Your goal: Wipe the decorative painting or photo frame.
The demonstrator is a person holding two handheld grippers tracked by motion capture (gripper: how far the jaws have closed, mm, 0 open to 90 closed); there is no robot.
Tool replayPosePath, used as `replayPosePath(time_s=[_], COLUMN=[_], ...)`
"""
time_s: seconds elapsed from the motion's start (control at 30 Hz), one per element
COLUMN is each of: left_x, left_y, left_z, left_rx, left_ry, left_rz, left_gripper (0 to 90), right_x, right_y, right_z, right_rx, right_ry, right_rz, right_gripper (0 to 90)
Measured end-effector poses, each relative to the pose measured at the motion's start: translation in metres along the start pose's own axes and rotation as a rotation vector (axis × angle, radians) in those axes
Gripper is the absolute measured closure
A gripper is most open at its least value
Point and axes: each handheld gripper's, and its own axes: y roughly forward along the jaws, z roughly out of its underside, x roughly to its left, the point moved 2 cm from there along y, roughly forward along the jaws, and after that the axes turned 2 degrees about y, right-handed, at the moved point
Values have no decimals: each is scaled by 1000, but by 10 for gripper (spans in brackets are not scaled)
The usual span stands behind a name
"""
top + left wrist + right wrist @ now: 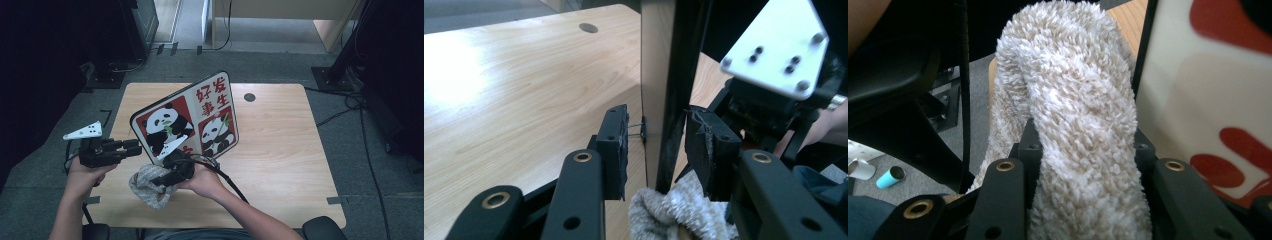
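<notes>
High view: the flat rectangular board w/ red-and-white panda pictures (pixel 192 117) stands tilted on edge near the front-left part of the light wooden table (pixel 280 150), picture side toward the person. Left gripper (pixel 131 147) comes in level at the board's left edge; right gripper (pixel 170 176) sits at the board's lower edge w/ the fluffy grey-beige cloth (pixel 147 186) bunched under it, near the table's front edge. Left gripper view: jaws straddle the board's black-rimmed edge (pixel 669 90), one each side; gaps show on both sides, so pads look not yet pressing, i.e. jaws apart around the edge, no firm clamp. Cloth (pixel 674 212) just below. Right gripper view: jaws clamped on the cloth (pixel 1083 125), which bulges up between them; board face (pixel 1208 100) just beside it, touching or not I can't tell. Judgement: looks like wiping the board. Done: board propped up, cloth gripped and brought to the face. Left: steady the board properly, then wipe across the picture side; how much is already wiped can't be told.
</notes>
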Motion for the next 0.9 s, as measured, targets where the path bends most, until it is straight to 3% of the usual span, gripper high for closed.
replayPosePath(time_s=[0.3,0.6,0.9], left_x=[-5,-6,-5], left_y=[10,19,27], left_z=[-3,-4,-3], left_rx=[24,9,15], left_ry=[12,0,-7], left_rz=[36,13,16], left_gripper=[617,668,718], right_x=[-3,-6,-8], right_y=[6,8,11], right_z=[11,20,27], right_rx=[9,7,7], right_ry=[1,5,12], right_rz=[-5,-14,-20], right_gripper=[641,641,642])
